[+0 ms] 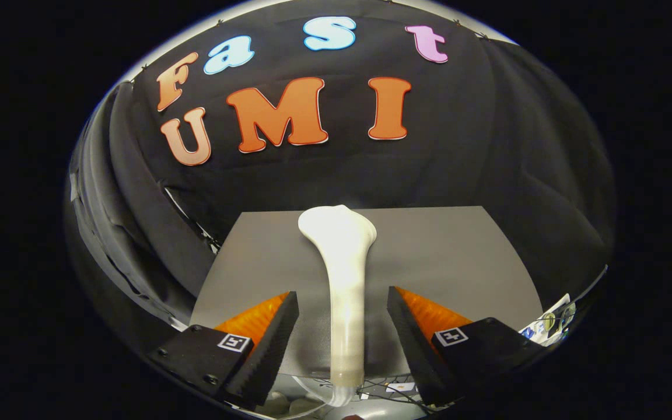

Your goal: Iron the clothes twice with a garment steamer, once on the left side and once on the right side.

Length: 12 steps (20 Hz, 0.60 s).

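Note:
A white garment steamer (345,291) stands between my fingers, its slim handle running up from a clear hose at its base to a broad head (337,230) just beyond the fingertips. My gripper (342,294) is open, with a gap between the handle and each finger on both sides. Behind the steamer lies a flat grey surface (447,256); I cannot tell whether it is cloth or a board.
Black cloth walls (487,146) close the booth behind and to both sides of the grey surface. Small printed items (552,321) lie at the surface's near right corner. Wire and metal parts (382,394) show under the steamer's base.

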Tool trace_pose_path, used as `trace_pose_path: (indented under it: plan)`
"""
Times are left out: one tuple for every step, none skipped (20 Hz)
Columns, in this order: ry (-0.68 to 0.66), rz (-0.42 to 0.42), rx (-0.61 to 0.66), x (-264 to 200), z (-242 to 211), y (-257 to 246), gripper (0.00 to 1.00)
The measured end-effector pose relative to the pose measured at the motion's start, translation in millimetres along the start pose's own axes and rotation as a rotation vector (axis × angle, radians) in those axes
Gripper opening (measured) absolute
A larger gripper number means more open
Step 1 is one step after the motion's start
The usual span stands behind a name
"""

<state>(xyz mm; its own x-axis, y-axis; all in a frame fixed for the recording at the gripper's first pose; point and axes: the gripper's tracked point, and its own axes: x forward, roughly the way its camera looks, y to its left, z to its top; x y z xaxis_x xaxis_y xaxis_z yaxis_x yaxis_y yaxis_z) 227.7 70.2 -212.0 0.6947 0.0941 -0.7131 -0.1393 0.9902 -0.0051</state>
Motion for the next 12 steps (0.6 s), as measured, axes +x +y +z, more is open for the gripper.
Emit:
trace_pose_path:
  plan:
    - [0.018, 0.004, 0.001, 10, -2, -1, 0.99]
    - [0.042, 0.005, 0.007, 16, -8, -1, 0.99]
    - [0.064, 0.011, 0.017, 25, -11, -1, 0.98]
    - [0.08, 0.019, 0.027, 34, -12, 0, 0.95]
    - [0.095, 0.018, 0.034, 41, -13, -1, 0.92]
    - [0.107, 0.017, 0.038, 47, -15, -2, 0.88]
    - [0.118, 0.017, 0.04, 51, -19, -4, 0.83]
    - [0.126, 0.02, 0.042, 55, -20, -4, 0.77]
    - [0.13, 0.022, 0.045, 56, -20, -5, 0.75]
    - [0.136, 0.026, 0.046, 58, -21, -6, 0.72]
    - [0.14, 0.029, 0.047, 59, -20, -7, 0.68]
    - [0.145, 0.033, 0.05, 62, -21, -7, 0.64]
